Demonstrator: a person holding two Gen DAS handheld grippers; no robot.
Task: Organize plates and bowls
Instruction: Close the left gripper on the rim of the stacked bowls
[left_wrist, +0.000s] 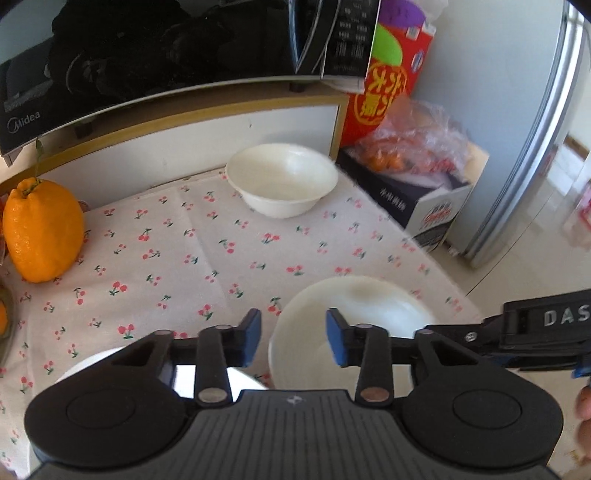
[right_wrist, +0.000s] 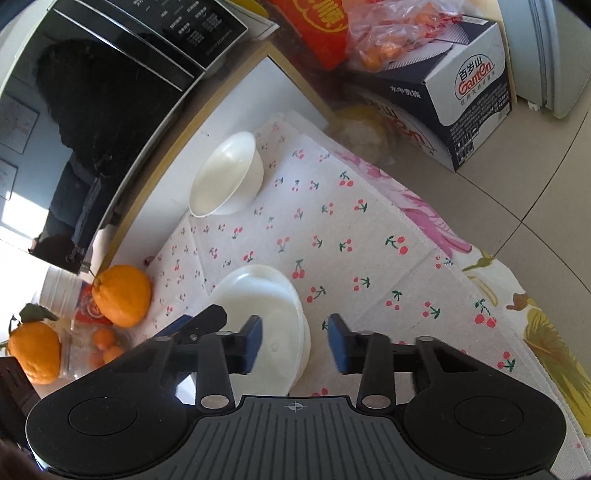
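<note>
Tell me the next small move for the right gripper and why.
Probably ease the right gripper down and slightly left so its open jaws straddle the rim of the near bowl. The jaws are empty, the rim lies between them and a little left, and the far bowl sits alone by the cabinet.

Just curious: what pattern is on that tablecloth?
Small red cherries on white tablecloth, clearest in the left wrist view.

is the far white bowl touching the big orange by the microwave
Apart. The left wrist view shows the far white bowl near the cabinet and the big orange at the left edge, with a wide stretch of cherry-print cloth between them.
</note>
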